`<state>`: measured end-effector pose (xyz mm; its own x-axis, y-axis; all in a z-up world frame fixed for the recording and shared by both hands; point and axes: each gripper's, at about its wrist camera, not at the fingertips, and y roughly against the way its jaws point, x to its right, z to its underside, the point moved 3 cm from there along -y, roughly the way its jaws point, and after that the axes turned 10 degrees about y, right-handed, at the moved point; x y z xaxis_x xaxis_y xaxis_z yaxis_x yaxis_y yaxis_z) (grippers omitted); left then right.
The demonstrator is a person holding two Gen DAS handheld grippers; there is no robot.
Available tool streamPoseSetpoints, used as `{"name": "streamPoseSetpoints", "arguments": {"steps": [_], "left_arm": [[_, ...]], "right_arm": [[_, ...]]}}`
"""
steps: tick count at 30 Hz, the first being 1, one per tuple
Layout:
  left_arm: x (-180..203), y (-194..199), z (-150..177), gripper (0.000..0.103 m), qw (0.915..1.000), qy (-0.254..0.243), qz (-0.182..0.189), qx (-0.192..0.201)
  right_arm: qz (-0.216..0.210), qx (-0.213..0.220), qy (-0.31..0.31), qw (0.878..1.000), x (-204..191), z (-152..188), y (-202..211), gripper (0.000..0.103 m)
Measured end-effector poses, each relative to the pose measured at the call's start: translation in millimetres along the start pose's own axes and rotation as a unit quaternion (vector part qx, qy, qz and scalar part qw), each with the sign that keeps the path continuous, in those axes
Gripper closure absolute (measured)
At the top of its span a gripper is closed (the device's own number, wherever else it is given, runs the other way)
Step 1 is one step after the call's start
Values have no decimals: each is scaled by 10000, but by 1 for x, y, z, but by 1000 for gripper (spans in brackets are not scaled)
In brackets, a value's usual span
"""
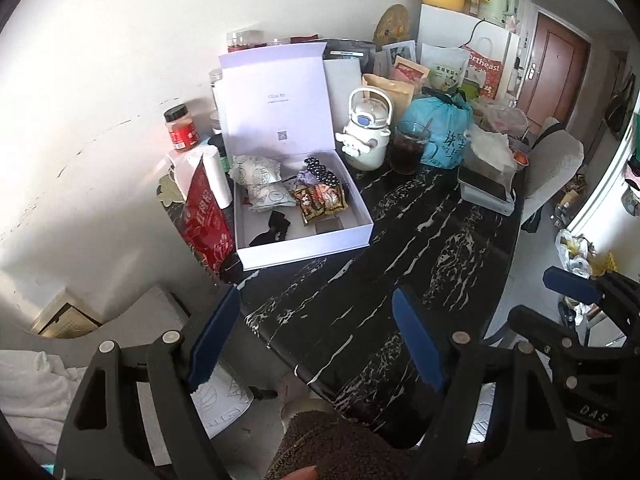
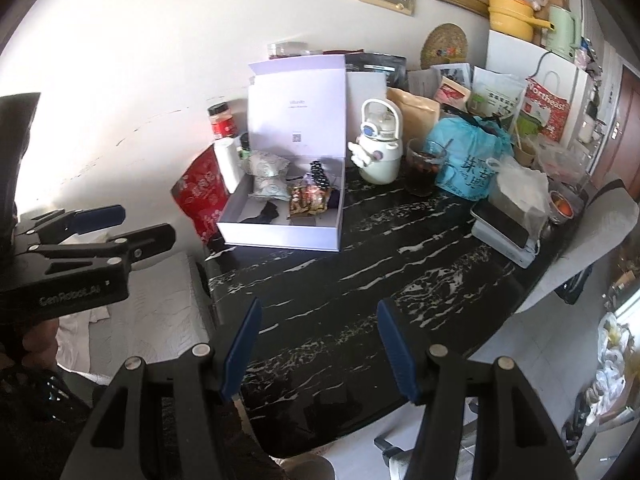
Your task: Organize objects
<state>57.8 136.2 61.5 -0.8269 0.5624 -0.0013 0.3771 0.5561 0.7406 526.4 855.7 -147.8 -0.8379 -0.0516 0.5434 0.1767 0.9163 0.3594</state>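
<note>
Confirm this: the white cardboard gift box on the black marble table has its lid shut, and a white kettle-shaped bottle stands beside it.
Not quite: the white cardboard gift box has its lid open, propped upright, as both wrist views show. The white kettle-shaped bottle does stand beside it on the black marble table.

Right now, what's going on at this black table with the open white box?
A person holds a two-finger tool in each hand above the near edge of the black marble-patterned table. The left tool and right tool are both open and empty, touching nothing. The open white cardboard box already holds snack packets and small dark items. A white kettle-shaped bottle and a glass mug of dark drink stand beside the box. No grab has begun yet.
</note>
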Motion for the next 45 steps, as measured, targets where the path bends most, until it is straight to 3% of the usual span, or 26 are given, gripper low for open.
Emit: {"name": "streamPoseSetpoints", "arguments": {"steps": [45], "left_arm": [[-8, -7, -1, 25, 9993, -218, 138, -259]], "right_arm": [[41, -140, -72, 9999, 0, 0, -15, 42]]}}
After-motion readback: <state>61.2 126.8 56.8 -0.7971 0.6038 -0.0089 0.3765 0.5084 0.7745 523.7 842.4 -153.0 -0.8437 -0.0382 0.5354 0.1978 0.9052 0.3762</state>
